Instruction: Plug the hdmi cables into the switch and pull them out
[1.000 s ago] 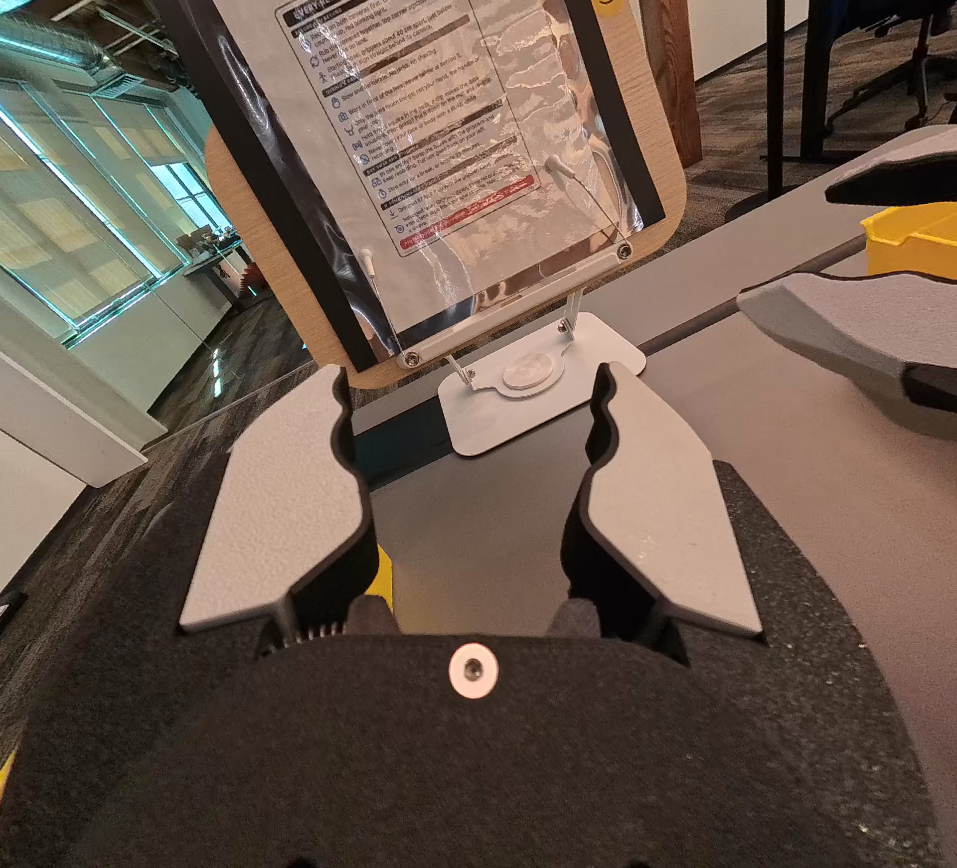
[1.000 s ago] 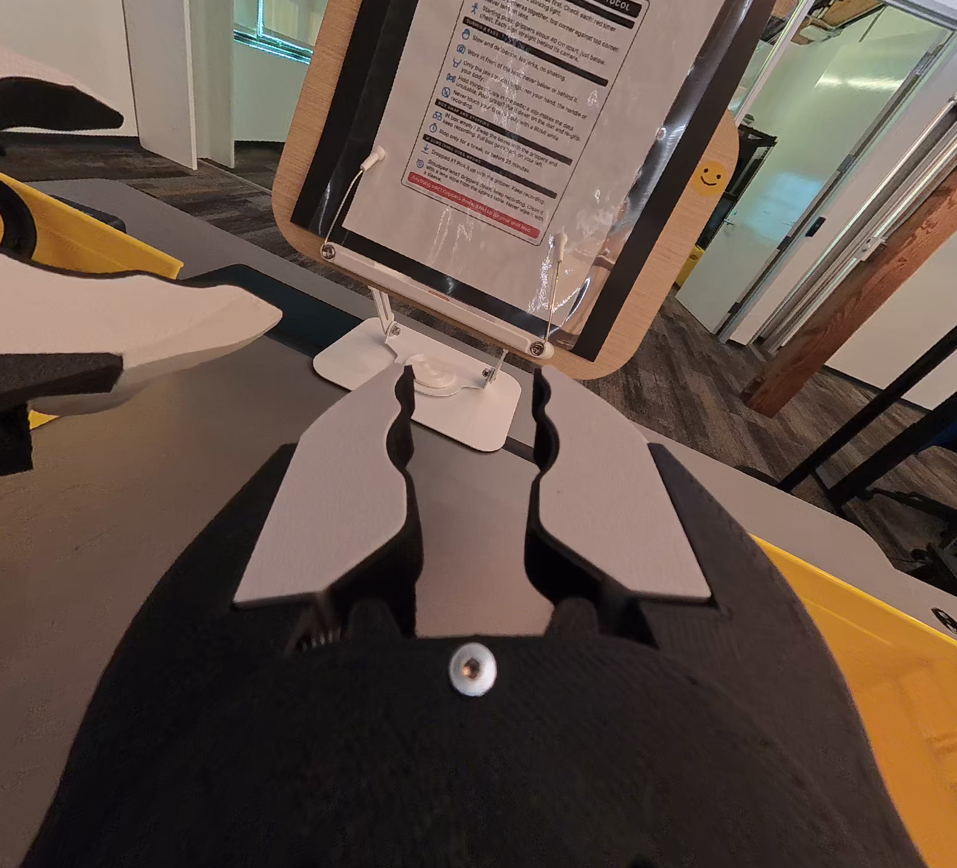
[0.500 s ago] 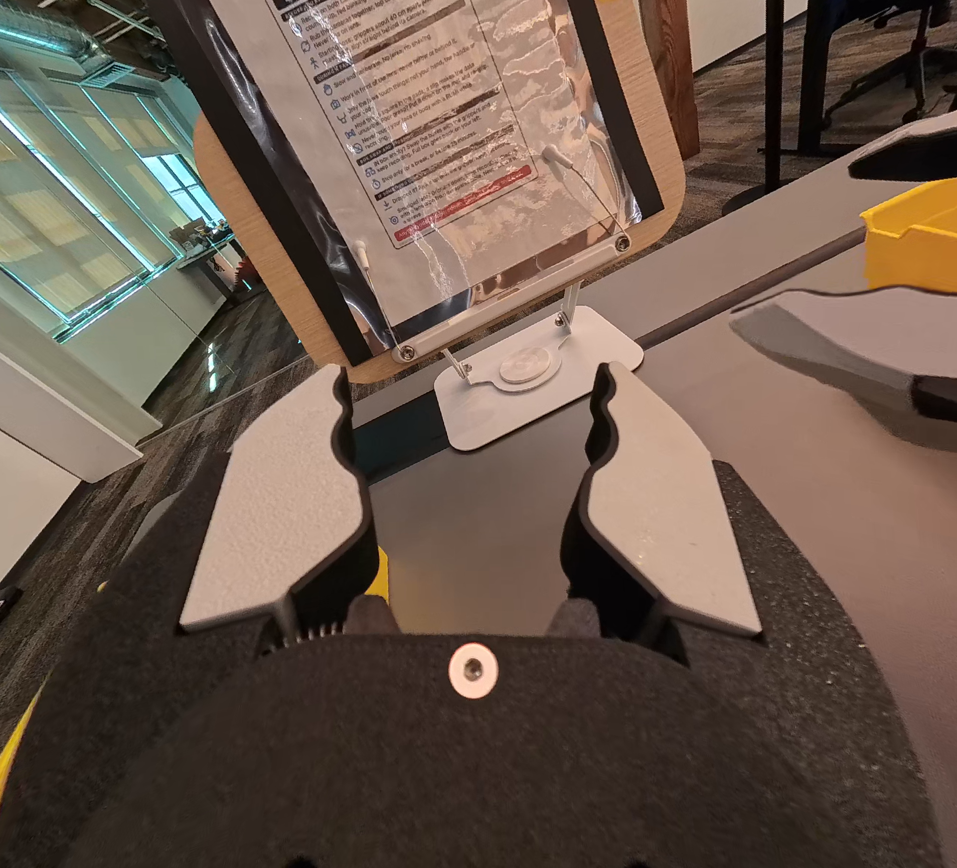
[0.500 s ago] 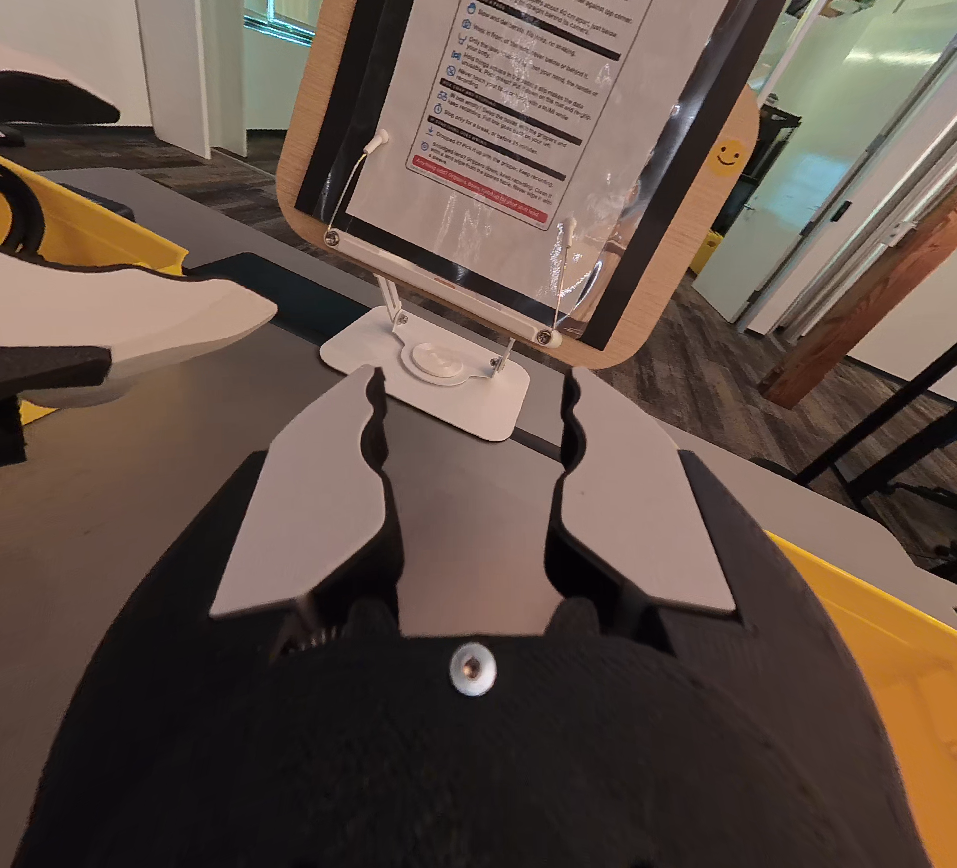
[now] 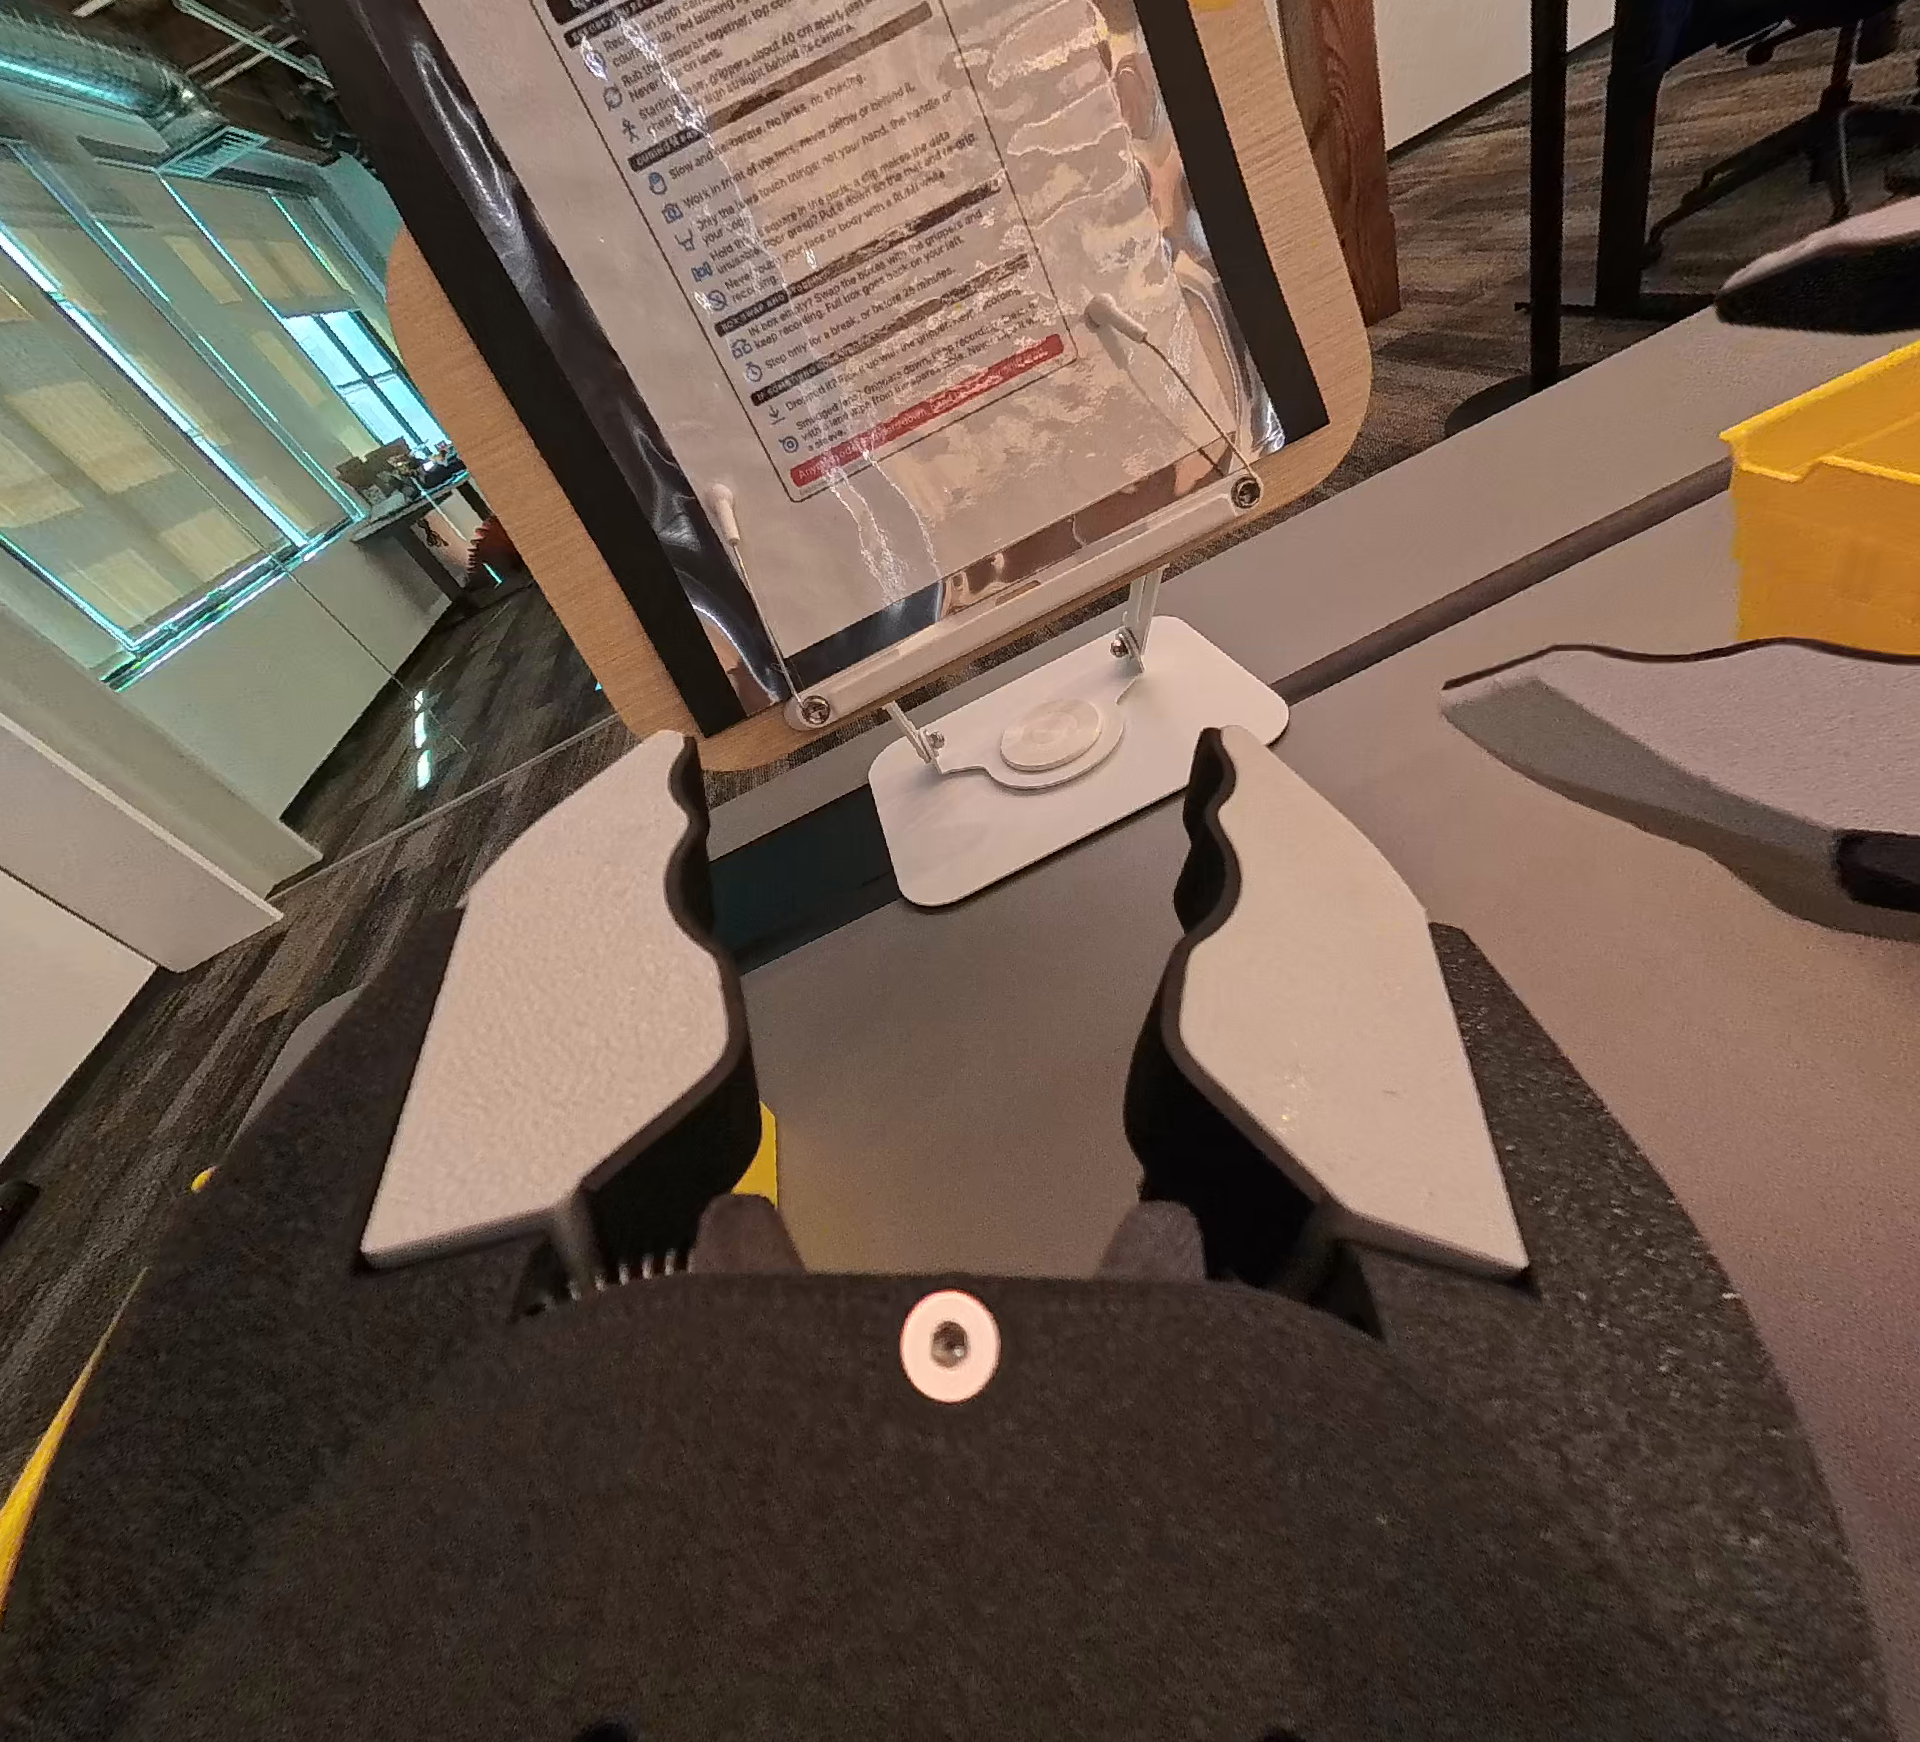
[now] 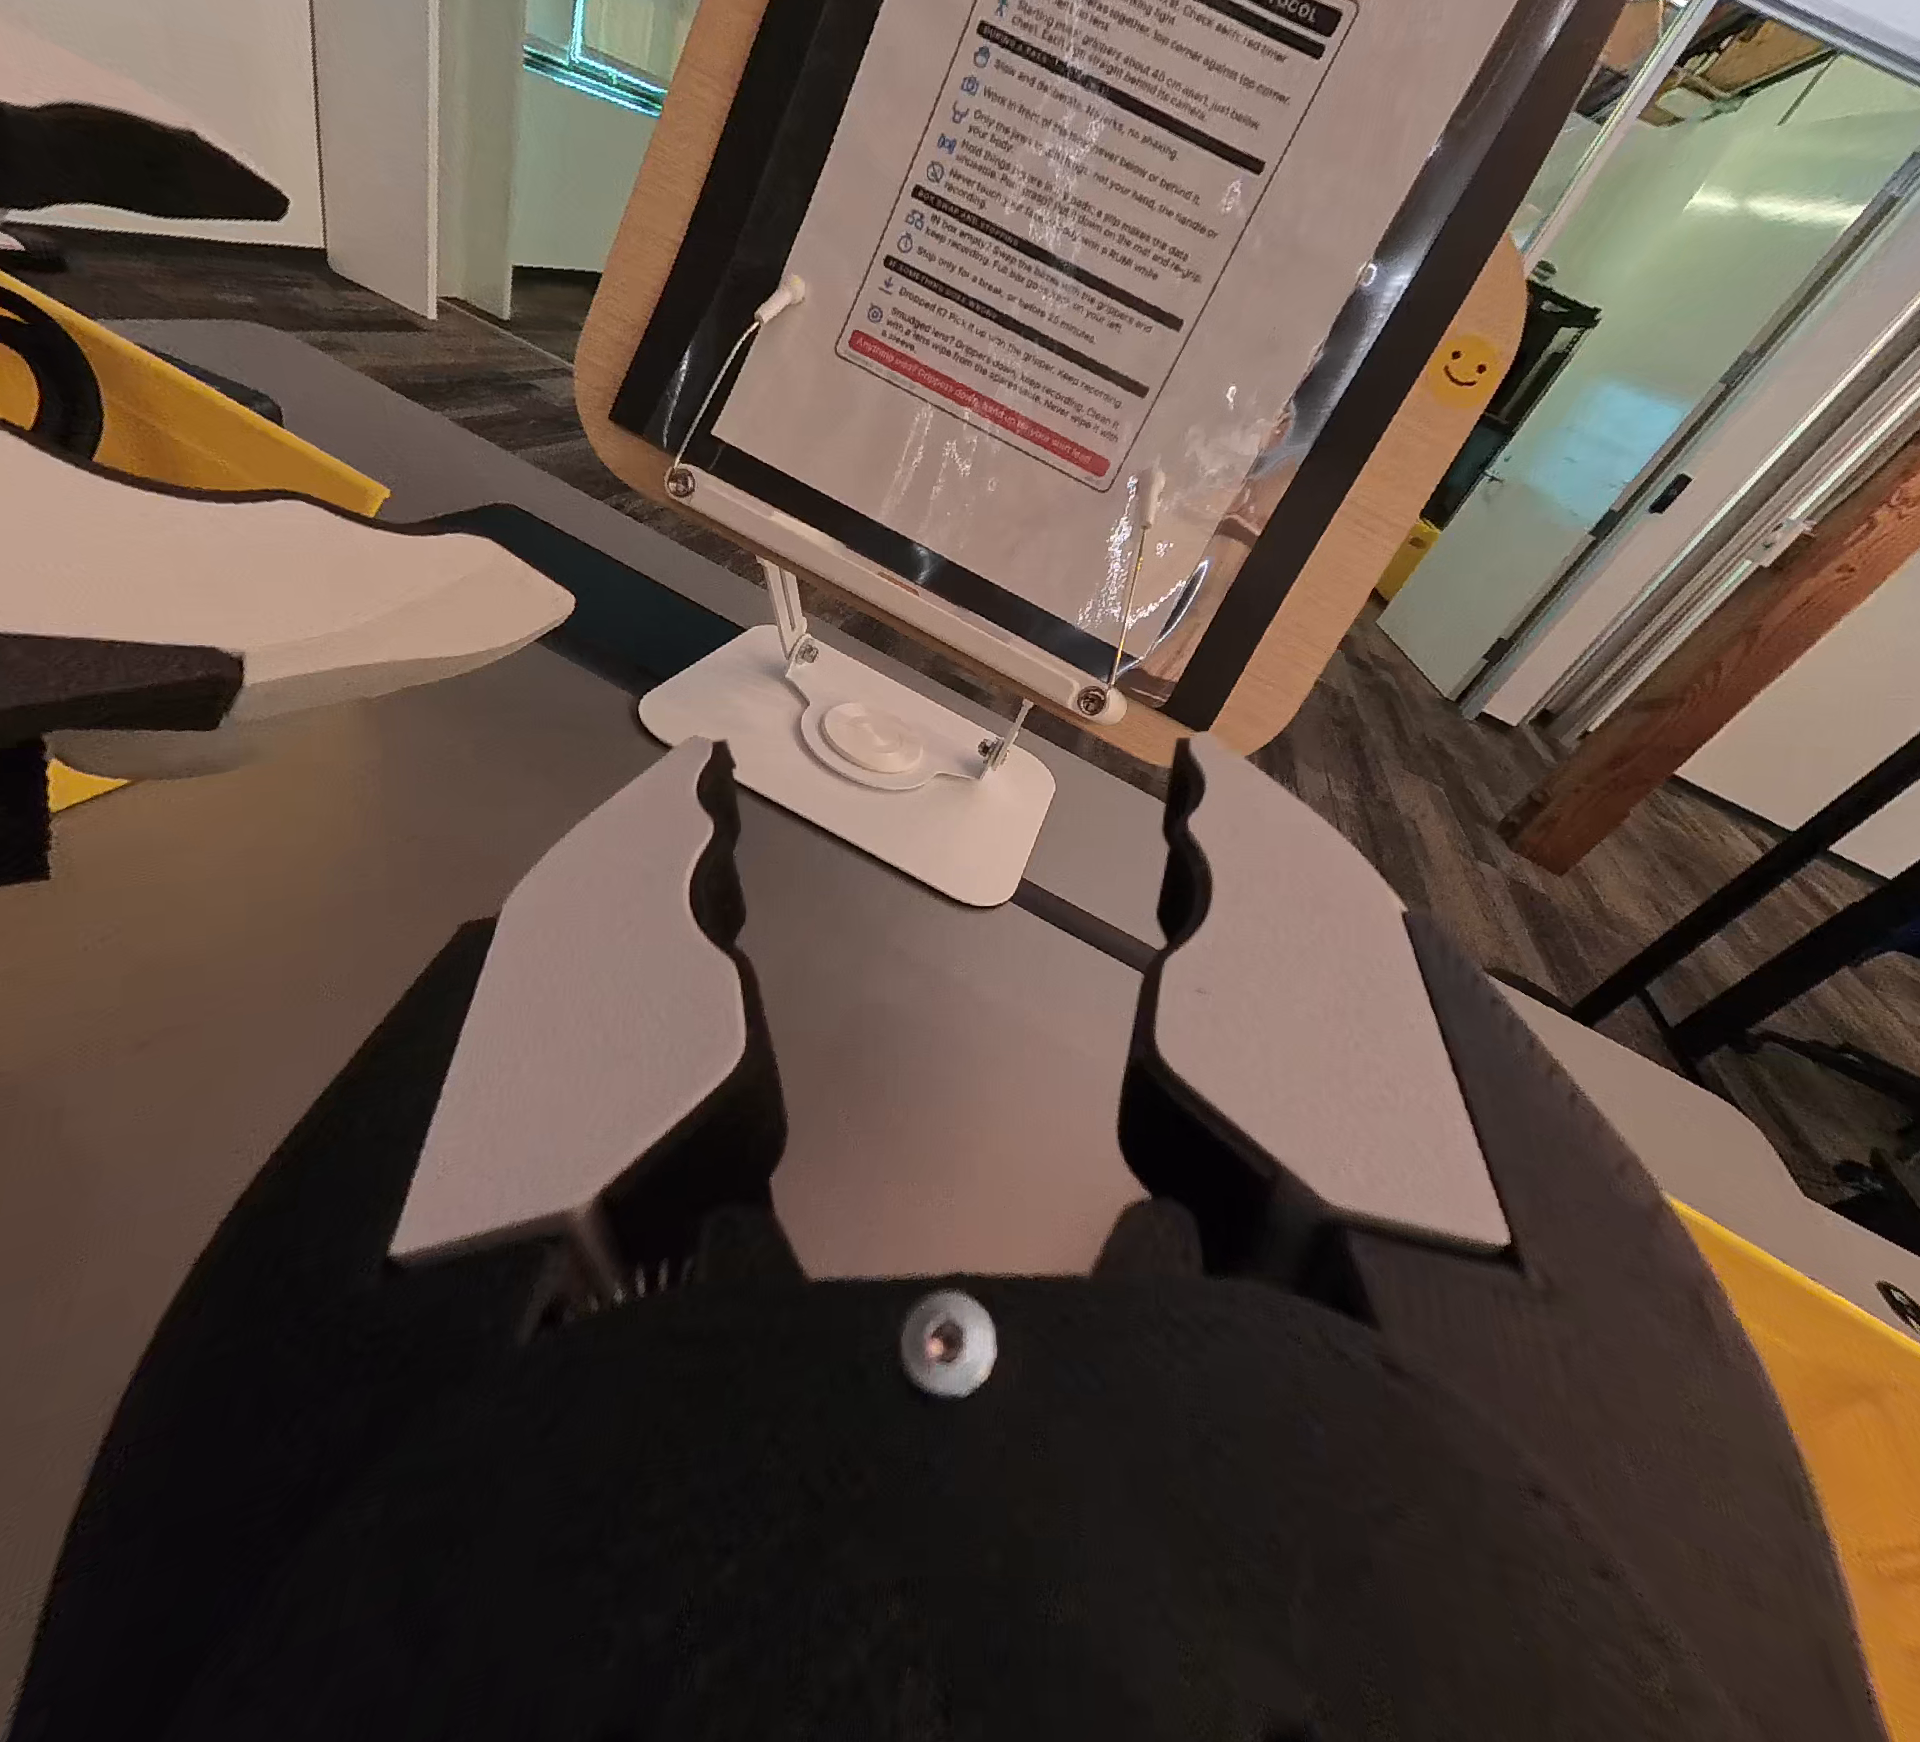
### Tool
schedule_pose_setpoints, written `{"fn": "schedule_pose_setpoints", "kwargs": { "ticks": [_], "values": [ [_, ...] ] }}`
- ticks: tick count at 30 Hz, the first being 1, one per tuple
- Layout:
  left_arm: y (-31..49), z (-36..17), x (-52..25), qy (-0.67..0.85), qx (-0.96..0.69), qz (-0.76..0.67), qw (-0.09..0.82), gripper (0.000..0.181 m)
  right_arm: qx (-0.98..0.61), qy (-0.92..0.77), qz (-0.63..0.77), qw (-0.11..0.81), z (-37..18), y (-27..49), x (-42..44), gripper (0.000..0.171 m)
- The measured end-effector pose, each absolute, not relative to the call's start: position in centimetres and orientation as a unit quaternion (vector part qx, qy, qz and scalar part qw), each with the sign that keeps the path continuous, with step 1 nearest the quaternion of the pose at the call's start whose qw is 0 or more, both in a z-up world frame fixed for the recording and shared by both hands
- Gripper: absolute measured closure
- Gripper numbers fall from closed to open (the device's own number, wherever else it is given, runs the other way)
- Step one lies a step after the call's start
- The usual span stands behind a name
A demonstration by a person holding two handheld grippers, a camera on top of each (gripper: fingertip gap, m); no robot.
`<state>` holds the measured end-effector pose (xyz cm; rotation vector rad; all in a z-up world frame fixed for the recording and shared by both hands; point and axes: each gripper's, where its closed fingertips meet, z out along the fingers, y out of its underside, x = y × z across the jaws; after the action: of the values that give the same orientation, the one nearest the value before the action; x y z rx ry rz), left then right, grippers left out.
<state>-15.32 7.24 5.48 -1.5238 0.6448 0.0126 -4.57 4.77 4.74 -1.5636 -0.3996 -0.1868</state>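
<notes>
No HDMI cable and no switch show in either view. My left gripper [image 5: 951,773] is open and empty, held above the grey table [image 5: 1558,1069] and pointing at a document stand. My right gripper [image 6: 951,783] is open and empty too, pointing at the same stand from the other side. The right gripper's fingers [image 5: 1683,788] show at the right edge of the left wrist view. The left gripper's fingers [image 6: 260,612] show at the left edge of the right wrist view.
A document stand [image 5: 862,238] with a laminated printed sheet stands on a white base plate [image 5: 1070,757] at the table's far edge; it also shows in the right wrist view [image 6: 1039,258]. Yellow bins sit at the right [image 5: 1849,508] and the left [image 6: 187,435], with another yellow bin [image 6: 1849,1443] near the right gripper.
My right gripper has opened wide from a narrow gap. Both grippers have shifted slightly in front of the stand. The left gripper stays open.
</notes>
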Motion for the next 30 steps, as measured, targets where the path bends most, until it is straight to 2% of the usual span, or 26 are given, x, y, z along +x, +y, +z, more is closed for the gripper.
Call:
{"fn": "schedule_pose_setpoints", "kwargs": {
  "ticks": [30],
  "values": [
    [7.43, 5.43, -15.44, 0.285, -0.68, 0.002, 0.676, 0.094, -0.687, -0.189, -0.11, 0.693, 4.65, 4.82, -4.49, 0.095]
  ]
}}
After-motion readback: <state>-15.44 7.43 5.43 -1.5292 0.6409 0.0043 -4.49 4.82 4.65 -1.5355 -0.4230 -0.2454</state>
